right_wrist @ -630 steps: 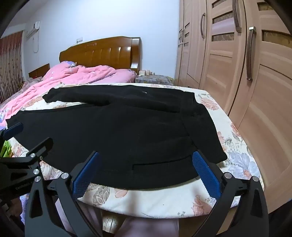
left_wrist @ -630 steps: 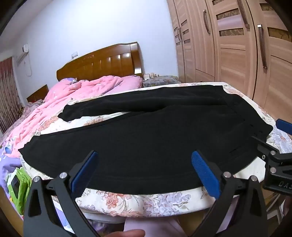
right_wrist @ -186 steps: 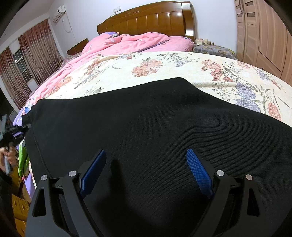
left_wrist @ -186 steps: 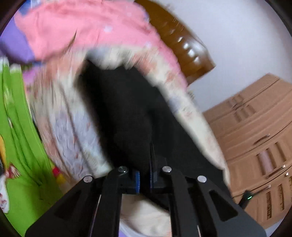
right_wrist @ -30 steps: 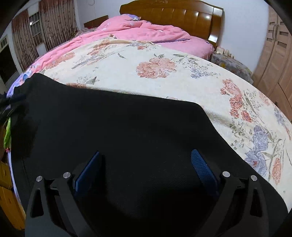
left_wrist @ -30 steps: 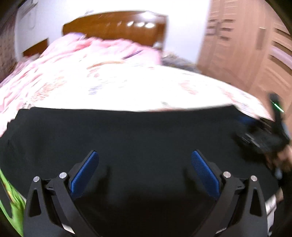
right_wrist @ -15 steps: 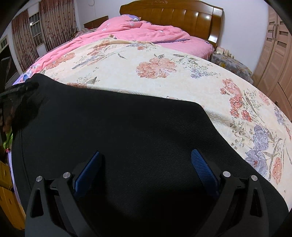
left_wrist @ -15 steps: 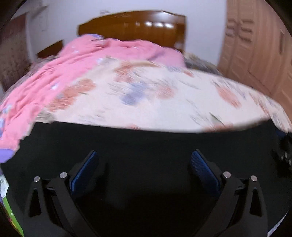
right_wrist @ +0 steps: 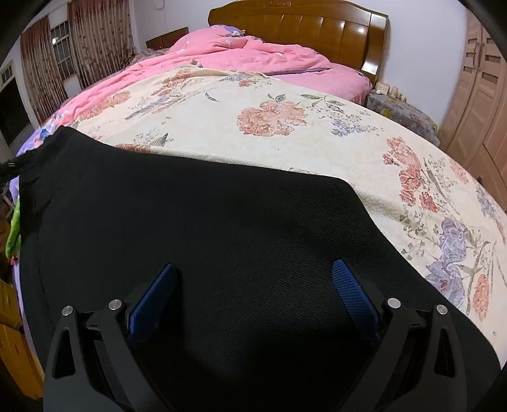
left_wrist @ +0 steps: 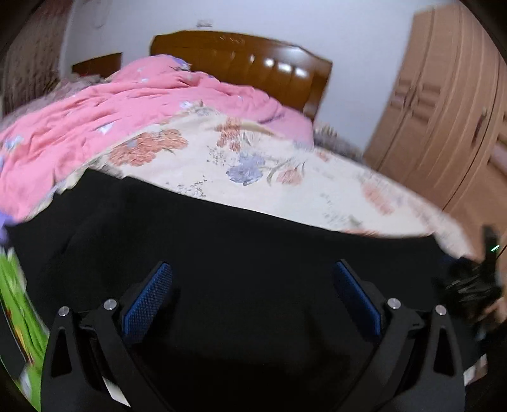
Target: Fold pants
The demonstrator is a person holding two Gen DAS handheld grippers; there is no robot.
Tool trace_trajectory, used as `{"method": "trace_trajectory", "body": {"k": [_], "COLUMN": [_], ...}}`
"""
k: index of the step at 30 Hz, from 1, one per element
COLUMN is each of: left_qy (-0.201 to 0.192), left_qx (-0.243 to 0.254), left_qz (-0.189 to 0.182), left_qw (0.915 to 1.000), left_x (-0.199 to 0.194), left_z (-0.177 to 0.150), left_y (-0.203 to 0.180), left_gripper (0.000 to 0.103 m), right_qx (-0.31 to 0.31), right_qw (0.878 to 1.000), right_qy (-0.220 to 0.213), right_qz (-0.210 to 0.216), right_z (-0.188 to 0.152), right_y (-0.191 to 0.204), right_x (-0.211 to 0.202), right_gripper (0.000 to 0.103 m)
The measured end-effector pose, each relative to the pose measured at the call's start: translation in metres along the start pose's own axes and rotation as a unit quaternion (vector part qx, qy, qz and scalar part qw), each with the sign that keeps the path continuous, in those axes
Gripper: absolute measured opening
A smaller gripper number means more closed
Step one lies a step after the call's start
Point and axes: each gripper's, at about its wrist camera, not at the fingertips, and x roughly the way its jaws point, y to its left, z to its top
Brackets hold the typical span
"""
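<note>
The black pants lie folded in a wide flat band along the near edge of the bed, also filling the lower right wrist view. My left gripper is open and empty, hovering just above the cloth. My right gripper is open and empty, also just above the cloth. The right gripper's body shows at the right edge of the left wrist view. The left gripper's tip shows at the left edge of the right wrist view.
The bed has a cream floral cover, a pink quilt toward the wooden headboard. Wooden wardrobes stand on the right. A green item lies beside the bed at left. Curtains hang at far left.
The left wrist view has swung and shifted over the pants, with motion blur. The right gripper has barely moved. Both stay open.
</note>
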Motion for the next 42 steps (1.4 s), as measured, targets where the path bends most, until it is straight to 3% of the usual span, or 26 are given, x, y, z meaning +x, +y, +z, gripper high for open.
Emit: {"method": "trace_trajectory", "body": {"k": [2, 3, 7, 12, 13, 14, 16, 21, 23, 26, 29, 30, 31, 32, 42], "left_qy": [0.011, 0.023, 0.05, 0.068, 0.069, 0.063, 0.065, 0.045, 0.02, 0.005, 0.029, 0.006, 0.01, 0.016, 0.013], "left_qx": [-0.016, -0.002, 0.058, 0.12, 0.135, 0.133, 0.116, 0.118, 0.126, 0.144, 0.195, 0.187, 0.17, 0.147, 0.156], "left_qz": [-0.034, -0.029, 0.024, 0.09, 0.103, 0.105, 0.091, 0.104, 0.064, 0.044, 0.077, 0.074, 0.066, 0.051, 0.057], "left_qw": [0.9992, 0.9993, 0.9968, 0.9864, 0.983, 0.9836, 0.9869, 0.9865, 0.9897, 0.9885, 0.9774, 0.9796, 0.9832, 0.9877, 0.986], "left_x": [-0.007, -0.005, 0.011, 0.031, 0.034, 0.033, 0.033, 0.016, -0.007, -0.024, -0.005, -0.009, -0.009, -0.008, -0.005], "left_z": [-0.01, -0.015, -0.038, -0.051, -0.053, -0.054, -0.053, -0.051, -0.055, -0.08, -0.118, -0.122, -0.122, -0.12, -0.121], "left_y": [-0.002, -0.007, -0.022, -0.035, -0.038, -0.037, -0.03, -0.044, -0.065, -0.094, -0.112, -0.11, -0.105, -0.097, -0.101], "left_gripper": [0.101, 0.101, 0.101, 0.101, 0.102, 0.102, 0.102, 0.1, 0.101, 0.101, 0.101, 0.101, 0.101, 0.102, 0.102], "right_qx": [0.007, 0.016, -0.038, -0.164, -0.165, -0.146, -0.088, -0.07, -0.052, -0.008, 0.014, 0.036, 0.046, 0.044, 0.04], "right_qw": [0.999, 0.998, 0.999, 0.986, 0.986, 0.989, 0.995, 0.997, 0.998, 1.0, 0.999, 0.999, 0.998, 0.998, 0.999], "right_qy": [0.011, 0.014, -0.033, 0.022, 0.021, 0.002, 0.013, 0.003, -0.017, -0.019, -0.002, -0.004, -0.01, -0.018, -0.024], "right_qz": [-0.03, -0.056, 0.01, 0.017, 0.013, 0.021, 0.049, 0.011, 0.002, -0.022, -0.047, -0.038, -0.032, -0.03, -0.028], "right_z": [0.002, 0.004, 0.003, -0.037, -0.044, -0.051, -0.064, -0.081, -0.087, -0.097, -0.107, -0.114, -0.119, -0.122, -0.128], "right_y": [0.006, 0.015, 0.077, 0.151, 0.151, 0.144, 0.117, 0.091, 0.079, 0.05, 0.024, 0.011, 0.003, -0.001, -0.005], "right_x": [-0.004, -0.011, -0.05, -0.036, -0.034, -0.037, -0.04, -0.073, -0.087, -0.089, -0.084, -0.085, -0.087, -0.089, -0.09], "right_gripper": [0.095, 0.095, 0.096, 0.096, 0.097, 0.097, 0.097, 0.097, 0.097, 0.097, 0.097, 0.097, 0.097, 0.098, 0.098]}}
